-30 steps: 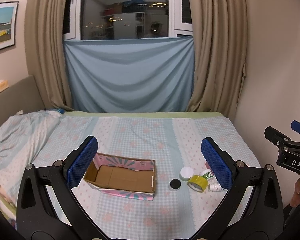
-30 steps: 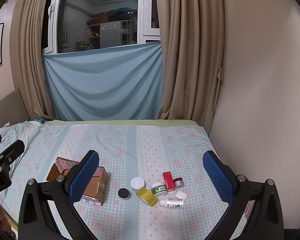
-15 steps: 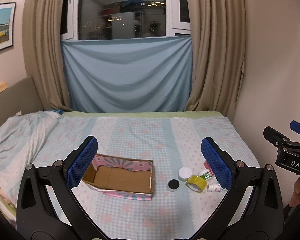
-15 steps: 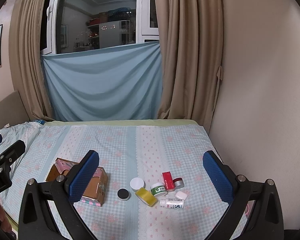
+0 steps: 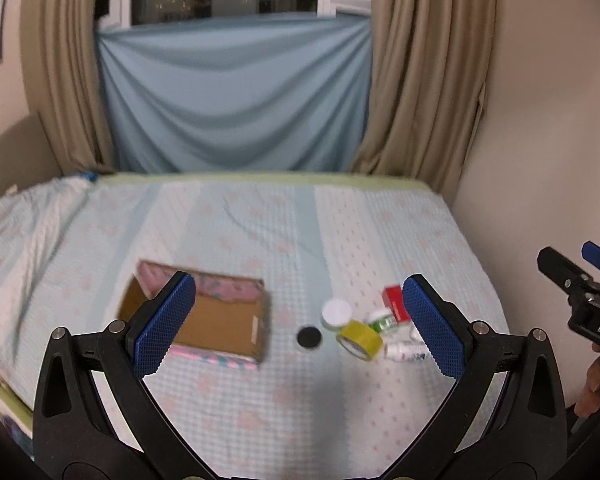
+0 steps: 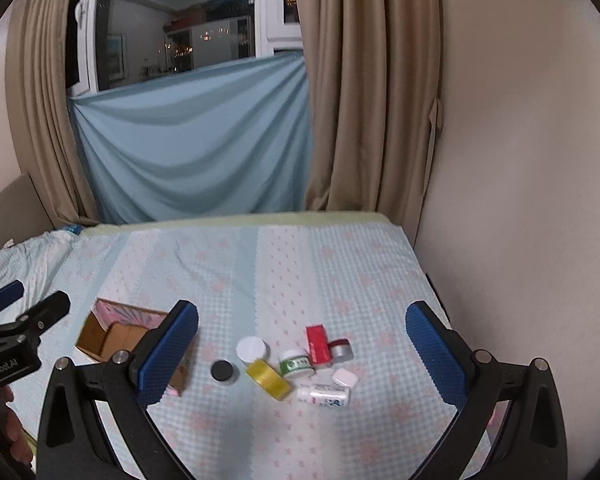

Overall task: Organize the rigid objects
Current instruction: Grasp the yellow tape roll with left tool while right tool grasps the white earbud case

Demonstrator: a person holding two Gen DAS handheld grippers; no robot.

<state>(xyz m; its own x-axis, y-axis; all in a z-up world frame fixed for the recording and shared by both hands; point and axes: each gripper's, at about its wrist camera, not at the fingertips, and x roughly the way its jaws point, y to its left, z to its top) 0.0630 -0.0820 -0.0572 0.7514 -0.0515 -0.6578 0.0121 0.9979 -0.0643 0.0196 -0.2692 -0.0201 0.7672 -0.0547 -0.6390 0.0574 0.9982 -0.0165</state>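
On the bed (image 6: pixel 300 272), a checked pale-blue quilted cover with pink flowers carries everything, and the shallow cardboard box (image 5: pixel 204 316), brown inside with pink patterned sides, serves as the landmark. Its top is open, and it sits on the cover partly behind the left gripper's (image 5: pixel 300 320) left blue pad, well forward of the jaws. Both the left gripper and the right gripper (image 6: pixel 302 354) hang above the cover with jaws spread wide, gripping nothing, their pads ribbed blue rubber on black frames.

Right of the box lies a tight cluster of small rigid things. The yellow tape roll (image 6: pixel 269 378) rests on its edge, tilted. A red rectangular carton (image 6: pixel 318 343) lies farther right of it. A white bottle (image 6: pixel 326 396) lies on its side with blue print. A white-lidded jar (image 6: pixel 252 349) and a green-labelled jar (image 6: pixel 296 363) stand upright, touching the tape. A small black round cap (image 6: pixel 222 370) sits between box and tape, apart from both.
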